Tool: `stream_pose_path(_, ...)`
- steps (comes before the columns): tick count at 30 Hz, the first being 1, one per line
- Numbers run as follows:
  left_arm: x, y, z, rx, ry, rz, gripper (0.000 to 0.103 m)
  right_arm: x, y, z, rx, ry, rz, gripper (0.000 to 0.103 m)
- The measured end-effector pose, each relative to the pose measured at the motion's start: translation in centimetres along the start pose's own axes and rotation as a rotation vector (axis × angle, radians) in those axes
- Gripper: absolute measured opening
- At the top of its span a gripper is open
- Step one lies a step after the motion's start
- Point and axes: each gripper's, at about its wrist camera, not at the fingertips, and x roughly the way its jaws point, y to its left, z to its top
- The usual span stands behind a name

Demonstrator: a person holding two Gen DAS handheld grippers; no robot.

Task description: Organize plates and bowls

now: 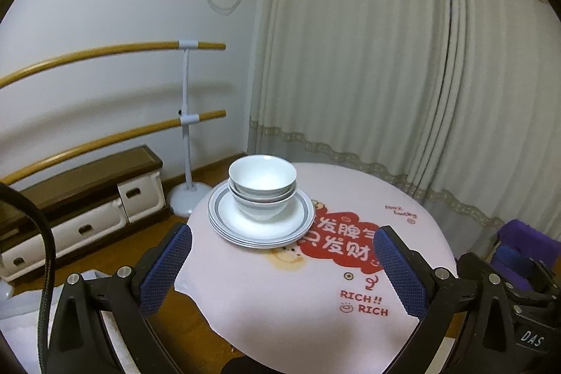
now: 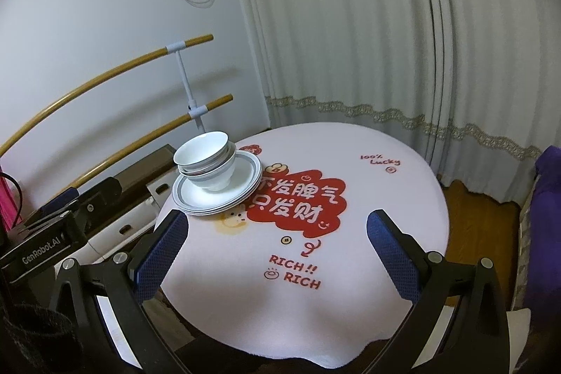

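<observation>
White bowls are nested in a stack on a pile of grey-rimmed white plates, at the far left of the round table. My left gripper stands open near the table's front edge, well short of the pile, with nothing between its blue pads. My right gripper is open too, over the front of the table, with the pile ahead and to its left. Part of the left gripper shows at the left edge of the right wrist view.
The table wears a pink cloth with red lettering. A ballet barre on a white stand and a low cabinet stand to the left. Curtains hang behind. A purple object lies at the right.
</observation>
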Motion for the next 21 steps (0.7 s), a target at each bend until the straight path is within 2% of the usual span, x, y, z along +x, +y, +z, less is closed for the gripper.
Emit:
stream_pose_path(5, -1.9, 0.0, -1.1, 0.004, -0.015, -0.005, 0.102, -2.1, 0.3, -0.8, -0.016, -0.036, -0.02, 0.103)
stream_pose_path(12, -5.5, -0.2, -2.8, 0.0, -0.088, 0.034, 0.102, -5.0, 0.8, -1.6, -0.049, -0.094, -0.033, 0.103)
stream_pose_path(21, -9.3, -1.2, -4.7, 0.037, -0.169, -0.011, 0.102, -8.8, 1.4, -2.8, -0.082, -0.162, -0.082, 0.103)
